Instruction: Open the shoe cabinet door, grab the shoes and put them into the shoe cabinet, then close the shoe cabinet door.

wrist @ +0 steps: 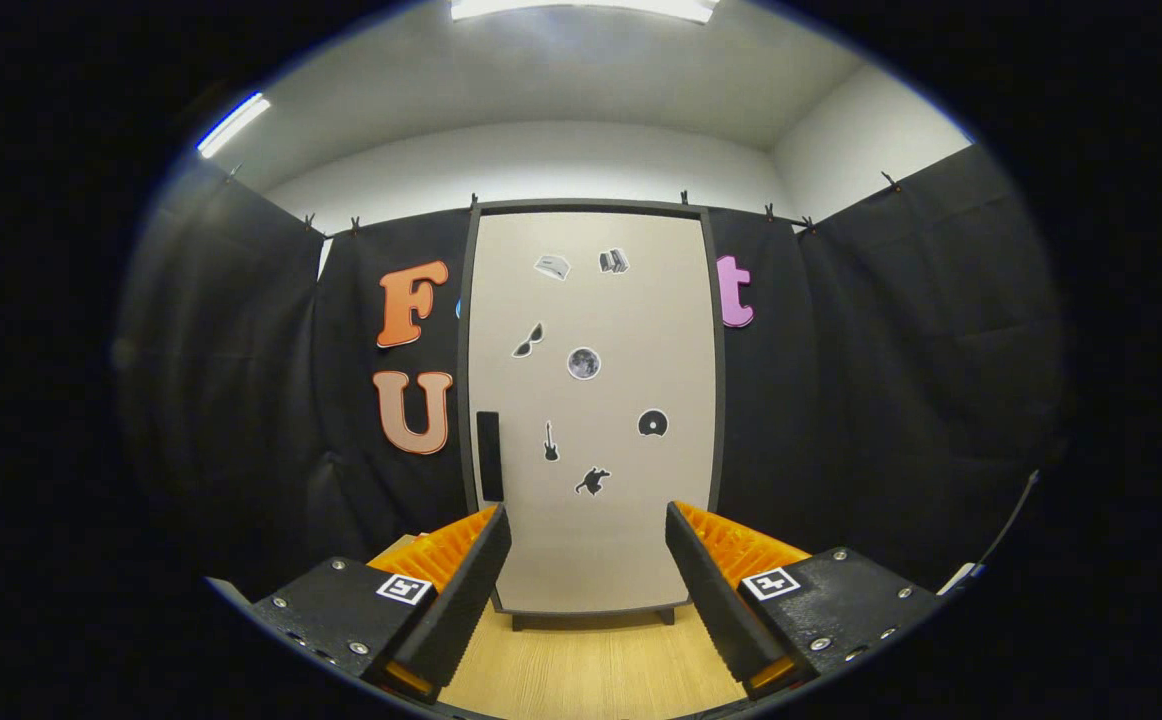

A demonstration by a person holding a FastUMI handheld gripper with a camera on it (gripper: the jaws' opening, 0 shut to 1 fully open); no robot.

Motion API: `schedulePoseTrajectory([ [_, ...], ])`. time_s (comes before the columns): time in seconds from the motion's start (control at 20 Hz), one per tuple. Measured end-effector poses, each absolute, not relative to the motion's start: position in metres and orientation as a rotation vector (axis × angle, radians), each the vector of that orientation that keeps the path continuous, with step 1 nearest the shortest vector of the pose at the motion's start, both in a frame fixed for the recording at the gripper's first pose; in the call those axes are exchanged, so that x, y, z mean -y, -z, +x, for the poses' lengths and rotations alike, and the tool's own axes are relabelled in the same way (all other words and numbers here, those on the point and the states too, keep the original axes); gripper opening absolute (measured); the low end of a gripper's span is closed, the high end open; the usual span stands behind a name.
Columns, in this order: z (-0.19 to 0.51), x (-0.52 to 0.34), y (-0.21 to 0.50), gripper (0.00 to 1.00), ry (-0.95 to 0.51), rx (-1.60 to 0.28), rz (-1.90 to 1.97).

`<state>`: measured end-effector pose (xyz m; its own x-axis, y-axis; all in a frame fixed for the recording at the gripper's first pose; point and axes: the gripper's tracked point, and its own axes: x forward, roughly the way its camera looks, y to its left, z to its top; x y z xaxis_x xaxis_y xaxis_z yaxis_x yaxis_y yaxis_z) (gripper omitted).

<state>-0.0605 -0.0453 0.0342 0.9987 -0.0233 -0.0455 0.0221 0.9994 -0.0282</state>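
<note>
Black cloth wall (241, 400) on the left. Next, a dark handle (489, 455) at the left edge of the shoe cabinet door (596, 330), which is closed, upright, pale, with small stickers (584, 362) scattered over it. The gripper (589, 530) faces the door, fingers spread wide, holding nothing. Wooden floor (591, 670) lies below, between the fingers.

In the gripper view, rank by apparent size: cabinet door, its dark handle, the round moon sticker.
1. cabinet door
2. dark handle
3. moon sticker
All lie on one surface, so the order holds. The gripper is open.
</note>
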Motion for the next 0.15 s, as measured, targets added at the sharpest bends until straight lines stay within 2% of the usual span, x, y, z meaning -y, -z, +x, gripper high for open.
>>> schedulePoseTrajectory([
  [0.15, -0.0590, 0.0470, -0.0335, 0.97, 0.027, -0.044, -0.035],
])
